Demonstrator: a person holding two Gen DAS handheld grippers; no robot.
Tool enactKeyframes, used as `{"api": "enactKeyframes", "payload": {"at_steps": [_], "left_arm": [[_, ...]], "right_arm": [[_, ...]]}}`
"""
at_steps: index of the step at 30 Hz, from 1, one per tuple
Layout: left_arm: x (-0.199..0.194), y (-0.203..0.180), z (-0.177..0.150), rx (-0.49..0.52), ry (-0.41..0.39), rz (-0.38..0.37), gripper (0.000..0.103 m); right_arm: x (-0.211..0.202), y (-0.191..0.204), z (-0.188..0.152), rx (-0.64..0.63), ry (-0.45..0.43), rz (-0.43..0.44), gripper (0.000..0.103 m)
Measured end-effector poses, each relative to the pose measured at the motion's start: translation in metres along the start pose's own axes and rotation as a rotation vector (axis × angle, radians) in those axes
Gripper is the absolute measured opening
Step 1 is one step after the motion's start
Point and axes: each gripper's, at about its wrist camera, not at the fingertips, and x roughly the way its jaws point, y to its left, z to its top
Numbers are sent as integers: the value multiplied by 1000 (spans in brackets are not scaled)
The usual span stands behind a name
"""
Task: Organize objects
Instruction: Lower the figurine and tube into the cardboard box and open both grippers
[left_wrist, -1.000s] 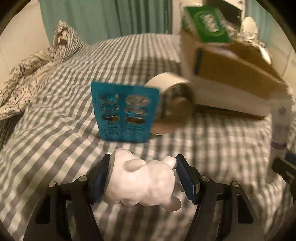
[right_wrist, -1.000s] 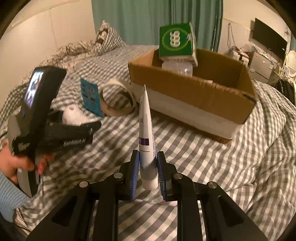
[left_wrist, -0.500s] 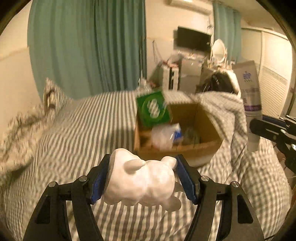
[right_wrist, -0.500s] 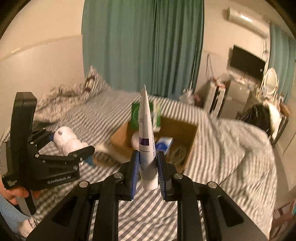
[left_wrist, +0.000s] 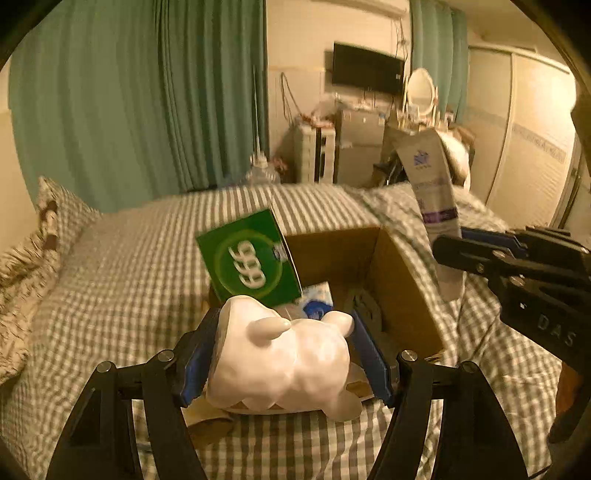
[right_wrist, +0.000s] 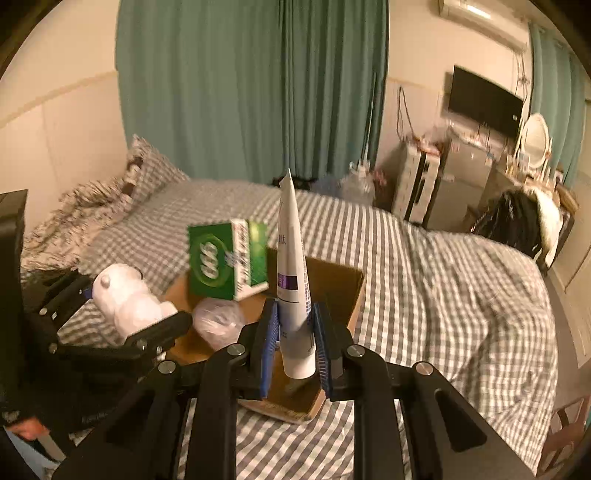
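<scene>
Left wrist view: left gripper (left_wrist: 284, 354) is clamped on a white plush toy (left_wrist: 280, 365), lumpy, no clear long axis, ears pointing away from the camera. The open cardboard box (left_wrist: 402, 295) lies just beyond and below the toy, slightly right; a green carton (left_wrist: 251, 266) leans at its far-left corner.

Right wrist view: right gripper (right_wrist: 293, 345) is clamped on a white tube (right_wrist: 291, 280), long axis upright, flat crimped end up, cap end down. The box sits directly under and beyond the tube. Both hands look about equally near the box, judging through motion blur.
</scene>
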Motion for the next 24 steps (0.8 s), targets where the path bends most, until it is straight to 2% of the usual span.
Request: {"api": "enactKeyframes", "payload": {"at_steps": [3,6,10,12,13,14,15,16,17,19,24], "left_arm": [[26,-5,-7,-7,39,-11,71],[35,-14,-12,15,36,-20,71],[43,-23,-18,41,23,-3,71],[49,-26,-21,50,33,-8,72],[50,-27,-22,51,40,-9,73],[54,-29,-22,49,48,-6,75],[52,-30,-24,47,53,-1,78],[50,-29,-25,45,53,0,87],[46,-28,-25,43,49,1,94],[33,-25,-27,26,30,5,98],[-6,-15,-27,2,-1,31,99]], "right_arm": [[35,-5,-4,-4,41,17,19],[59,-4,-7,-19,59,20,19],[76,-12,-10,15,65,43,20],[75,-15,-11,36,51,28,21],[74,-16,-11,39,48,24,24],[72,-17,-12,45,40,18,39],[68,-18,-11,54,30,11,61],[62,-20,-11,71,11,-2,71],[58,-21,-10,83,-1,-6,71],[45,-23,-7,102,-16,-6,72],[3,-20,-2,119,-56,-29,75]]}}
